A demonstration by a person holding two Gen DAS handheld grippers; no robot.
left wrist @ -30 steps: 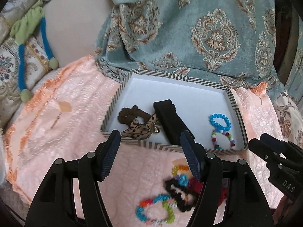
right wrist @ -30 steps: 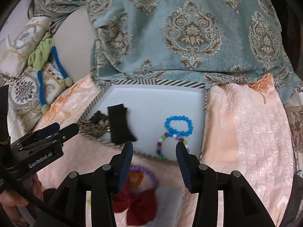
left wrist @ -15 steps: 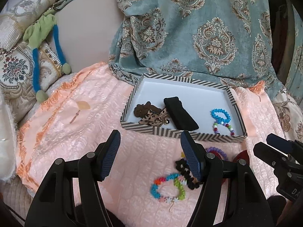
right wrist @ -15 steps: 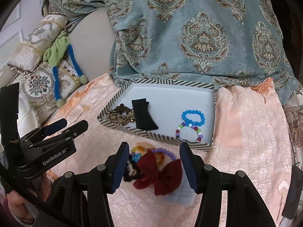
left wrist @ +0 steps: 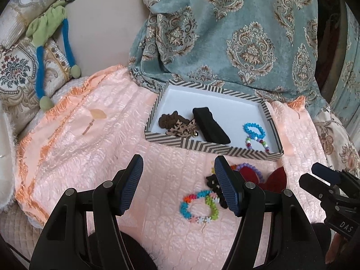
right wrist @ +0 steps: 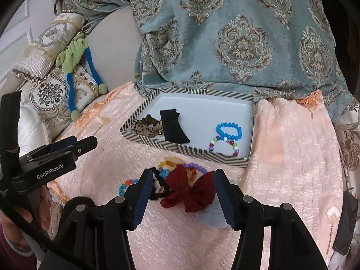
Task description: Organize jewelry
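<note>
**Both grippers held open above loose jewelry in front of a striped tray**

Nearest the lens in the left wrist view, the left gripper (left wrist: pixel 178 183) is seen with its jaws spread wide and nothing held between them; a pink quilted cloth (left wrist: pixel 101 139) lies below. Just beyond its right finger, a multicolored bead bracelet (left wrist: pixel 199 207) is laid flat on the cloth, touching a black scrunchie (left wrist: pixel 212 183). In the right wrist view, the right gripper (right wrist: pixel 181 194) is likewise shown parted and empty, with a dark red bow (right wrist: pixel 189 190) lying on the cloth between its fingers. A purple bead bracelet (right wrist: pixel 198 166) and an orange bead bracelet (right wrist: pixel 167 163) are seen just behind the bow. Farther back, a striped tray (right wrist: pixel 186 149) rests on the cloth. Inside it, a leopard-print hair tie (right wrist: pixel 146 128) and a black cloth piece (right wrist: pixel 174 127) are placed at the left, touching each other, while a blue bead bracelet (right wrist: pixel 228 130) and a mixed-color bead bracelet (right wrist: pixel 223 146) are placed at the right, touching each other. A teal patterned fabric (right wrist: pixel 236 38) is draped behind the tray, and a green and blue cord (right wrist: pixel 72 67) is draped over an embroidered cushion (right wrist: pixel 47 94) at far left.
</note>
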